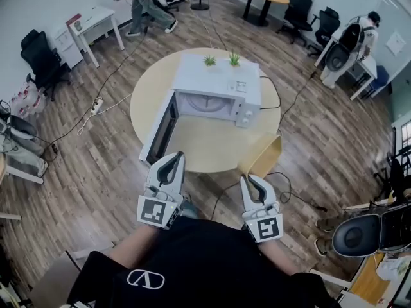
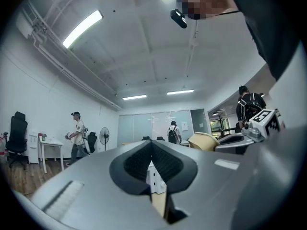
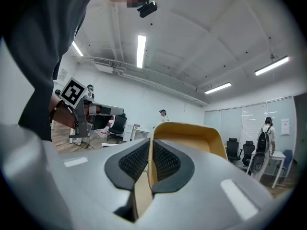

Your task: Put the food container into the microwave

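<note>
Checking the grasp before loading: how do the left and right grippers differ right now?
The right gripper is shut on the wall of the tan food container; the left gripper is shut on nothing. The left gripper sits by the open microwave door; the right gripper by the table edge. Both face the microwave.

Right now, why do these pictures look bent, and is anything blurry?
Head view: wide lens curves the floor around the table; microwave sharp. Left gripper view: ceiling lights glare white, corners black. Right gripper view: right gripper is soft near the lens, food container clearer.
</note>
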The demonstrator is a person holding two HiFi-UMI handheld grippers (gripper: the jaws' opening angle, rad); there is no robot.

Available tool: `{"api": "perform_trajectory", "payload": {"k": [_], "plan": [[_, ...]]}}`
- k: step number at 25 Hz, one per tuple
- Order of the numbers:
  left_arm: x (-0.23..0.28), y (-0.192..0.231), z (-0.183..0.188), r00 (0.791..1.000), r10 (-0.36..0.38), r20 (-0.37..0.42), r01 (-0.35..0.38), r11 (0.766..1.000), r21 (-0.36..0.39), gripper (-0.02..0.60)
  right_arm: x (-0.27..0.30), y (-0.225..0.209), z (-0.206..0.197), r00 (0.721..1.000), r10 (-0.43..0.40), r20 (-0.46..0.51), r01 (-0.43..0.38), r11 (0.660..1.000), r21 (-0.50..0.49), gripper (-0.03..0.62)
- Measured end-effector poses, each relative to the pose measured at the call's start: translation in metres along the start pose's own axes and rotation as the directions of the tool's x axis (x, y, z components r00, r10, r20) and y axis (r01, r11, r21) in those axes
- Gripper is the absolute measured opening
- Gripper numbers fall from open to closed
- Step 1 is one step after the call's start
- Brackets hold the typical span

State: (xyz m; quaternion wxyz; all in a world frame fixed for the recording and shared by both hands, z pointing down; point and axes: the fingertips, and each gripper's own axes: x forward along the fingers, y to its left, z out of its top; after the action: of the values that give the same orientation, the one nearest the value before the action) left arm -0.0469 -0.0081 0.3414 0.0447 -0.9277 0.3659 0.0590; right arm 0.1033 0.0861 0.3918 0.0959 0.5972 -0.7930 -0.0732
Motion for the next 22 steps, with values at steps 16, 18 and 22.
{"api": "perform_trajectory", "payload": {"k": [16,18,22], "plan": [[0.119,0.125,-0.034,0.993,-0.113,-0.017,0.112,0.993,-0.047,0.000,0.168,-0.033,0.012,0.996,-0.069,-0.049,0.066,0.996,-0.057,0.025],[0.130,0.131,-0.038,0.994,-0.112,-0.011,0.112,0.993,-0.034,0.000,0.178,-0.042,0.012,0.996,-0.072,-0.048,0.069,0.995,-0.067,0.025],[0.149,0.132,-0.041,0.996,-0.089,-0.021,0.088,0.995,-0.045,0.000,0.190,-0.055,0.009,0.998,-0.051,-0.032,0.049,0.996,-0.071,0.025]]}}
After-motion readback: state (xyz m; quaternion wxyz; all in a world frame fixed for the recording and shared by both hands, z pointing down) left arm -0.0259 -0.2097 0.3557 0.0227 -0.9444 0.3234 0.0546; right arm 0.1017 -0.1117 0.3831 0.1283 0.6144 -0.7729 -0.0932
